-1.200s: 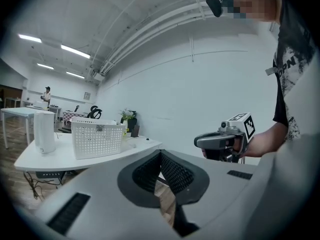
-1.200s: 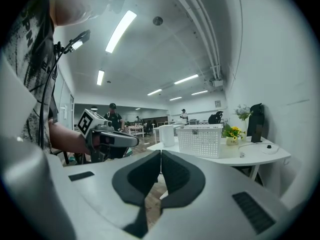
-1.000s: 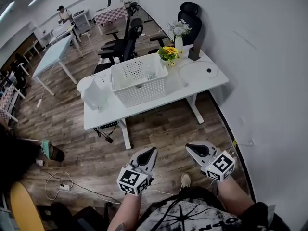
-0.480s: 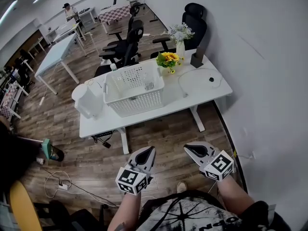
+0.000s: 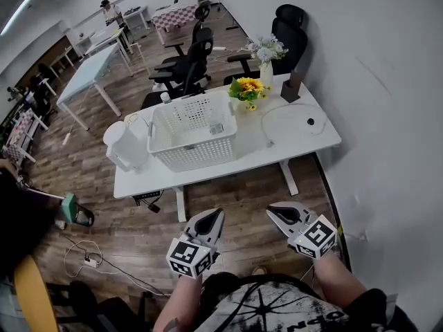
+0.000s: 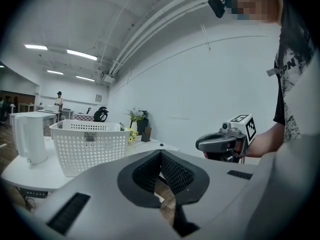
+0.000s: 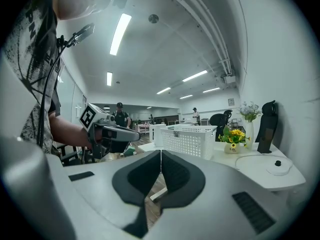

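While hovering over the wood floor [image 5: 138, 234] just short of the white desk [image 5: 239, 159], holding left gripper [image 5: 219, 214] and right gripper [image 5: 271, 211] clamped tight on nothing, facing white perforated basket [image 5: 192, 131] sitting mid-desk beside kettle [image 5: 124, 146]

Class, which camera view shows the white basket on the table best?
The head view: it looks down into the white basket, showing rim and inside. Both gripper views show mainly its perforated side wall.
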### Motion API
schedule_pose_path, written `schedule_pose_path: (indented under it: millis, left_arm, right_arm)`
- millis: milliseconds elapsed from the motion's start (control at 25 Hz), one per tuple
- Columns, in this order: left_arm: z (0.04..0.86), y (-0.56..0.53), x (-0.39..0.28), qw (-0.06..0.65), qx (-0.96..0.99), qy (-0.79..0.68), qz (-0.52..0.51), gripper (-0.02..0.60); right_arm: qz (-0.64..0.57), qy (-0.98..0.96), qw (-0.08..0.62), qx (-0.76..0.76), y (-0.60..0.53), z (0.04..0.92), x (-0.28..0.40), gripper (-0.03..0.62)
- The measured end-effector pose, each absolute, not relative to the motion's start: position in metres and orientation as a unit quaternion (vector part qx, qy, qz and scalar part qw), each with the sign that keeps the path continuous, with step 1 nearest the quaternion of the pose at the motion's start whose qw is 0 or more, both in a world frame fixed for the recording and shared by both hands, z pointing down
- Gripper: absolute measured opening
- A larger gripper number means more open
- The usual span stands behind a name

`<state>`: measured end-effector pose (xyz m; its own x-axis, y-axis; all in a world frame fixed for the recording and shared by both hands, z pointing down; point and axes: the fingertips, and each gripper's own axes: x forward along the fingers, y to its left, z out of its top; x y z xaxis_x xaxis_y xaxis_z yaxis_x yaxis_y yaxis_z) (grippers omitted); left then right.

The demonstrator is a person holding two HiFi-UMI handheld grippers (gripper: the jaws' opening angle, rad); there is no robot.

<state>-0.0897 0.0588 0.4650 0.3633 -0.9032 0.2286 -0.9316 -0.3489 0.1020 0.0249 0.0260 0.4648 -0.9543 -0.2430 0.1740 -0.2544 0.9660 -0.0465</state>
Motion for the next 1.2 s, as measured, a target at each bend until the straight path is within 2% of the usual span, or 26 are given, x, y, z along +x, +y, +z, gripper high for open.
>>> schedule_pose_path:
  millis: [440, 1200]
  left_arm:
    - [0.466, 0.028, -0.112, 0.106, 0.818, -0.561, 0.068, 0.009]
    - [0.441, -0.106, -0.206, 0.084, 0.856, -0.506, 0.065, 0.009]
  right_arm:
    - [0.042, -0.988, 0.079, 0.129, -0.004, 0.471, 0.005, 0.021]
    - [0.034, -0.977, 0.072, 0.198, -0.122, 0.452, -0.085, 0.021]
